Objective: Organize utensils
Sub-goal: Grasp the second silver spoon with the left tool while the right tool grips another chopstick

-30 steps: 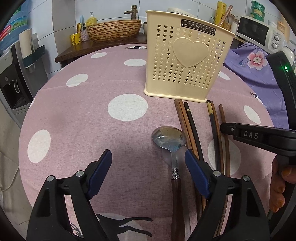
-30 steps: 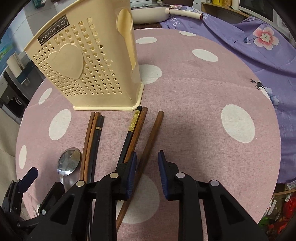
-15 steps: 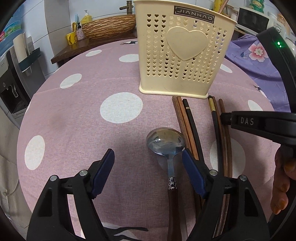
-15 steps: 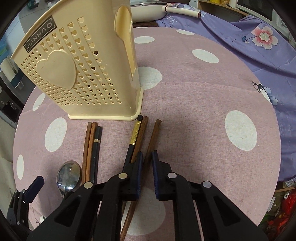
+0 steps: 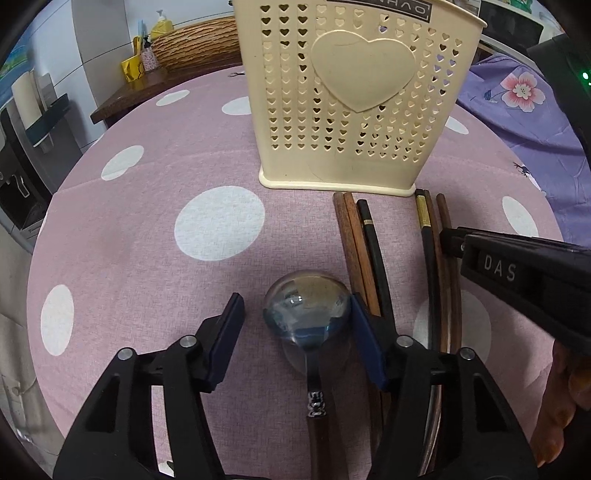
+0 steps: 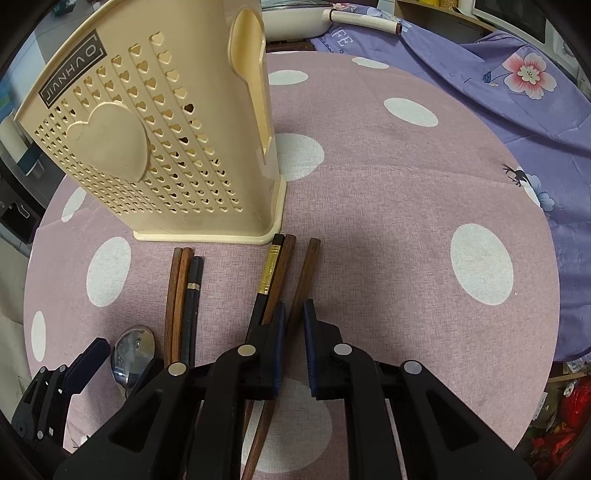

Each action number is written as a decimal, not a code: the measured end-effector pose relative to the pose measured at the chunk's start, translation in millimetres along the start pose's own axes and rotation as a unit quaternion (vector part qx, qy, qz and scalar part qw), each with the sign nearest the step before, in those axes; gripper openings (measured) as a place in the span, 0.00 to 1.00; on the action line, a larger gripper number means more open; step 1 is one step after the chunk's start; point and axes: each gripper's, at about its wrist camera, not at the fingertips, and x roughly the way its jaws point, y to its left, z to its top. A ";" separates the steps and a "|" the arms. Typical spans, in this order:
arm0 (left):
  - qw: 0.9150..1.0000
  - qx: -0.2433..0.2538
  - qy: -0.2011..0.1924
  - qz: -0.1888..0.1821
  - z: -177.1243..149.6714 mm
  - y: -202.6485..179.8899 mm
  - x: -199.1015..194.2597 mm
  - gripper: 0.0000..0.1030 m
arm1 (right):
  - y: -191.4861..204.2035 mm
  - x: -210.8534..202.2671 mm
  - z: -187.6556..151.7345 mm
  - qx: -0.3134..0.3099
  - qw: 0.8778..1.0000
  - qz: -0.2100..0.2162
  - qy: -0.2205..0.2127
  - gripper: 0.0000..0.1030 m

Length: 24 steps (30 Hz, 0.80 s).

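A cream heart-pattern utensil holder (image 5: 354, 99) (image 6: 166, 147) stands on the pink dotted tablecloth. In front of it lie several wooden and black chopsticks (image 5: 365, 254) (image 6: 184, 295) and a metal spoon (image 5: 306, 314) (image 6: 133, 350) with a dark handle. My left gripper (image 5: 297, 314) is open, its blue pads on either side of the spoon's bowl, low over the cloth. My right gripper (image 6: 293, 317) is shut on the rightmost brown chopstick (image 6: 304, 273), whose tip points toward the holder; it also shows at the right of the left wrist view (image 5: 517, 266).
A purple floral cloth (image 6: 498, 74) covers the right side. A wicker basket (image 5: 199, 40) and small bottles sit on a dark shelf behind the table. A white pan (image 6: 295, 18) lies beyond the holder. The table edge curves at left and right.
My left gripper has moved forward and down until its pads flank the spoon's bowl. My right gripper has closed from a small gap onto the rightmost chopstick.
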 end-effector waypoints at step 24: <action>0.999 -0.033 -0.005 -0.030 6.5 12.8 -3.4 0.46 | -19.1 -2.3 -3.1 0.023 0.998 0.051 -0.031 0.09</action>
